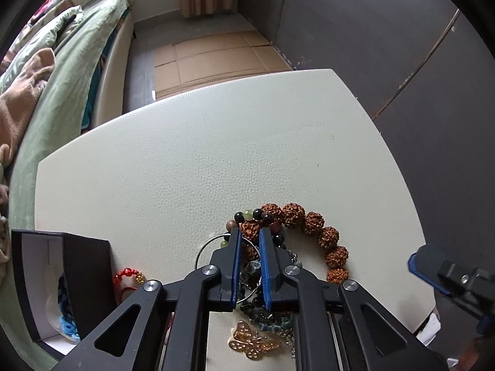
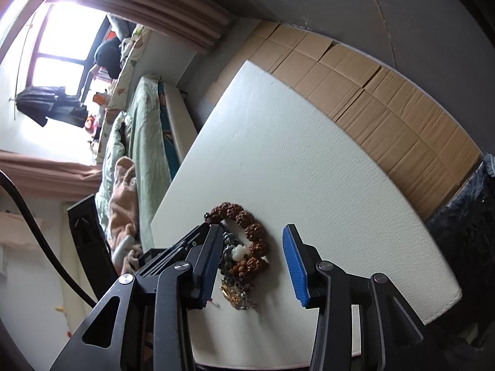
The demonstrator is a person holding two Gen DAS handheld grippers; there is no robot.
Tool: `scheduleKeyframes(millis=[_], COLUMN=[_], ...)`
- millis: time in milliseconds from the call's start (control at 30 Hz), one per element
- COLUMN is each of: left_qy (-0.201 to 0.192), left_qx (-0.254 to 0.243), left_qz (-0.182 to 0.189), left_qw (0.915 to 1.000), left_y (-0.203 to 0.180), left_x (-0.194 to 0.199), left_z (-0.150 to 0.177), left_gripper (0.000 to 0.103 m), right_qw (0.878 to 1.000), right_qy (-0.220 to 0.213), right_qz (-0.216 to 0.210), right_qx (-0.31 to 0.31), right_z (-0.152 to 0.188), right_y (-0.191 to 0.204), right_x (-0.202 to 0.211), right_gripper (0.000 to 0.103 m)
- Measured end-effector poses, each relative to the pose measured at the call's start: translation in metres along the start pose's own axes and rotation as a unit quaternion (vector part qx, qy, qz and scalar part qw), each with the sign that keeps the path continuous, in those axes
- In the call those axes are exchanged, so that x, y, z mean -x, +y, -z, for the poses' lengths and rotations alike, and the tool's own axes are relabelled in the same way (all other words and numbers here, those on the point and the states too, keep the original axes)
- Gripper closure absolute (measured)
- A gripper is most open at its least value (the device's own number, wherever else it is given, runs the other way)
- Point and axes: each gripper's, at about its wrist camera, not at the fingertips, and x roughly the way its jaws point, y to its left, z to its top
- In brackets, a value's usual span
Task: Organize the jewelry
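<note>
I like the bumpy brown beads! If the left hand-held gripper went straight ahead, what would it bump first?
Probably the brown bead bracelet: the left hand-held gripper points right at it, though depth is unclear.

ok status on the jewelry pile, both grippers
Left gripper narrowed over the jewelry pile, grip unconfirmed. Right gripper open, empty, beside it. Black box open at left, path unobstructed.

A white, pebbled table [image 1: 185, 154] carries a heap of jewelry: a brown bead bracelet [image 1: 312, 225], a gold butterfly brooch [image 1: 253, 341], a red-beaded piece [image 1: 128, 275], and an open black box [image 1: 83, 278] at its left edge.
</note>
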Motion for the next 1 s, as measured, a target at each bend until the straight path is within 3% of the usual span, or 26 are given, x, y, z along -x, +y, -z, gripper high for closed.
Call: scheduleKeyframes(millis=[200,367,533,767,1000], left_qy=[0.003,0.009,0.022,0.004,0.023], left_qx=[0.004,-0.012,0.018,0.024,0.052], left_qz=[0.009,-0.004,0.035,0.065,0.11], left_qw=[0.9999,0.9999,0.999,0.9976,0.9923], left_y=[0.002,-0.004,0.009,0.018,0.029], left_x=[-0.001,-0.007,-0.013,0.007,-0.006], left_z=[-0.002,-0.002,-0.002,0.001,0.001], left_gripper=[0.091,0.086,0.084,0.084,0.084], right_qw=[1.0,1.0,0.999,0.999,0.998], right_qy=[0.008,0.01,0.011,0.011,0.02], right_qz=[0.004,0.012,0.022,0.034,0.041], right_qx=[0.012,0.014,0.02,0.029,0.04], right_z=[0.003,0.003,0.003,0.004,0.007], right_y=[0.007,0.008,0.01,0.011,0.016], right_x=[-0.007,-0.011,-0.015,-0.017,-0.024], right_gripper=[0.06,0.06,0.06,0.06,0.06])
